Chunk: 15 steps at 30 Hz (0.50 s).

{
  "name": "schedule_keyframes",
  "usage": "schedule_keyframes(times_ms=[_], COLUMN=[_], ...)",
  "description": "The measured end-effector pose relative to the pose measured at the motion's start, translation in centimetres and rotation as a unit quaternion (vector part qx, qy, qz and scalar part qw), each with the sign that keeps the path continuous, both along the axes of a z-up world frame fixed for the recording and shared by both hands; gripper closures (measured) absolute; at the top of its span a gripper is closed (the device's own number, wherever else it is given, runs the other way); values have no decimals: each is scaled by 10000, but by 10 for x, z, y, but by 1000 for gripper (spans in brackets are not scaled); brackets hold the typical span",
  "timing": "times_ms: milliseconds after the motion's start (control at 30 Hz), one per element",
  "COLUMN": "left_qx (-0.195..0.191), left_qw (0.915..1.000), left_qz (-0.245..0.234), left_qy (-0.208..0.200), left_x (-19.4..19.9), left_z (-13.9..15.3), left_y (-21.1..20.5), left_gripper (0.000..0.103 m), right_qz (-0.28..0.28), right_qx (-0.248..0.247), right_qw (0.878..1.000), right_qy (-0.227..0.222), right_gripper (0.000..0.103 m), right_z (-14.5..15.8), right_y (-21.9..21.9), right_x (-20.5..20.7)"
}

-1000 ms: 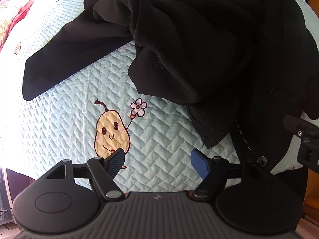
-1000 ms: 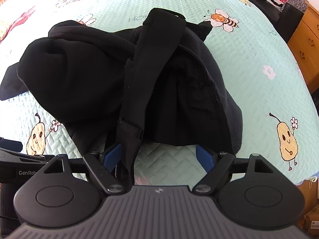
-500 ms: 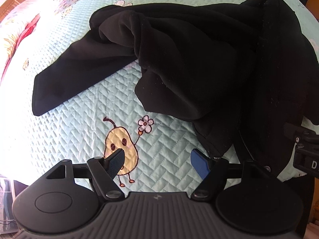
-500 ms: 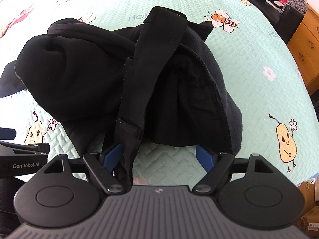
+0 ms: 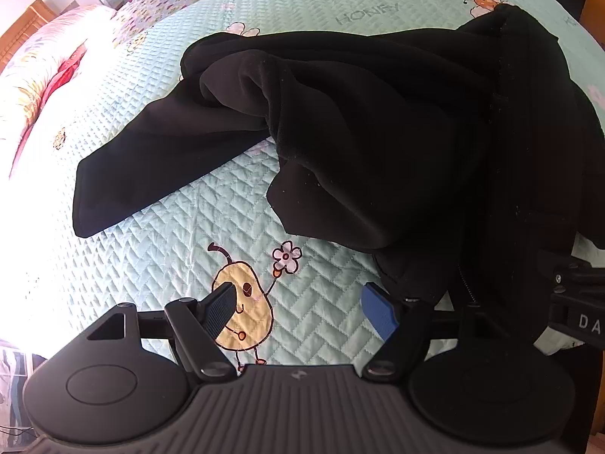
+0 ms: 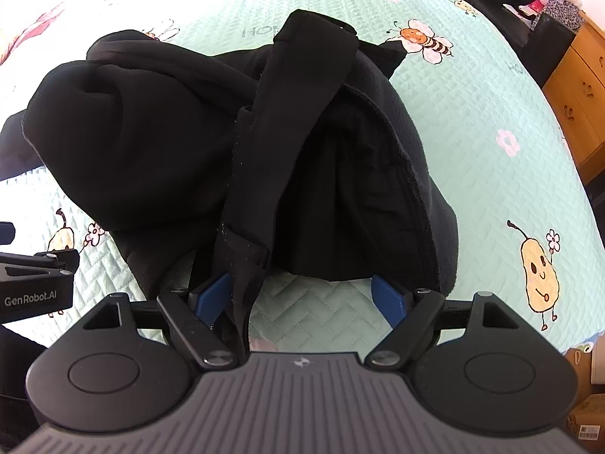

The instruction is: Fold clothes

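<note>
A crumpled black fleece jacket (image 5: 378, 132) lies on the mint quilted bedspread (image 5: 151, 265), one sleeve (image 5: 151, 181) stretched out to the left. My left gripper (image 5: 300, 312) hovers open over a pear print at the jacket's near left edge, nothing between its fingers. In the right wrist view the jacket (image 6: 151, 143) fills the middle. A black band of it (image 6: 272, 143) drapes down toward me beside the left pad of my right gripper (image 6: 302, 297), which stands open at the jacket's near hem. The right pad is clear of cloth.
The bed's near edge runs just under both grippers. A flowered pillow (image 5: 45, 75) lies at the far left. A wooden dresser (image 6: 578, 87) and dark furniture (image 6: 510, 7) stand past the bed's right side, with a cardboard box (image 6: 586, 416) on the floor.
The left gripper has tipped upward, so the jacket and pear print sit lower in its view and more of the far bed shows. The right gripper and the jacket have not moved.
</note>
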<state>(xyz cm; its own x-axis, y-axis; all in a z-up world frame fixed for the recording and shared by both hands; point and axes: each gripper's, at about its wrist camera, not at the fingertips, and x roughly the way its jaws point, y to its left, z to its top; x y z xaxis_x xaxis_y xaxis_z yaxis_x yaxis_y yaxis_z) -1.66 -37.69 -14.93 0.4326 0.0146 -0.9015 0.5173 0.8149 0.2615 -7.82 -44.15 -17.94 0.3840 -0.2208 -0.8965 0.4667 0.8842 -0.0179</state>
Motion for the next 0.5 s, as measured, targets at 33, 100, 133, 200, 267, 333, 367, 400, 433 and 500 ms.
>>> schedule_keyframes(times_ms=[33, 100, 133, 200, 267, 333, 367, 400, 433, 500], left_qx=[16, 59, 81, 124, 179, 193, 174, 119, 61, -117], left_qw=[10000, 10000, 10000, 9998, 9997, 9997, 9998, 9999, 9999, 9997], left_qz=[-1, 17, 30, 73, 128, 138, 121, 102, 84, 69], left_qy=[9, 29, 45, 98, 123, 91, 49, -19, -88, -201], left_x=[0, 1, 2, 5, 9, 12, 13, 15, 16, 19], left_z=[-1, -4, -6, -11, -16, -18, -18, -15, -13, -6], left_y=[0, 1, 1, 3, 5, 6, 7, 7, 7, 9], left_gripper=[27, 27, 27, 27, 27, 27, 27, 27, 27, 27], right_qz=[0, 3, 11, 24, 30, 45, 63, 63, 72, 77], right_qx=[-7, -7, -2, 5, 25, 48, 73, 96, 134, 311], right_qw=[10000, 10000, 10000, 10000, 10000, 10000, 10000, 9999, 9996, 9964], right_qy=[12, 16, 17, 27, 62, 66, 8, -74, -217, -783], right_gripper=[21, 21, 21, 21, 21, 21, 21, 21, 21, 21], right_z=[0, -1, -1, -3, -6, -9, -8, -7, -4, 7], right_y=[0, 1, 1, 1, 0, -1, -3, -5, -8, -17], right_x=[0, 1, 2, 3, 4, 5, 5, 4, 2, -8])
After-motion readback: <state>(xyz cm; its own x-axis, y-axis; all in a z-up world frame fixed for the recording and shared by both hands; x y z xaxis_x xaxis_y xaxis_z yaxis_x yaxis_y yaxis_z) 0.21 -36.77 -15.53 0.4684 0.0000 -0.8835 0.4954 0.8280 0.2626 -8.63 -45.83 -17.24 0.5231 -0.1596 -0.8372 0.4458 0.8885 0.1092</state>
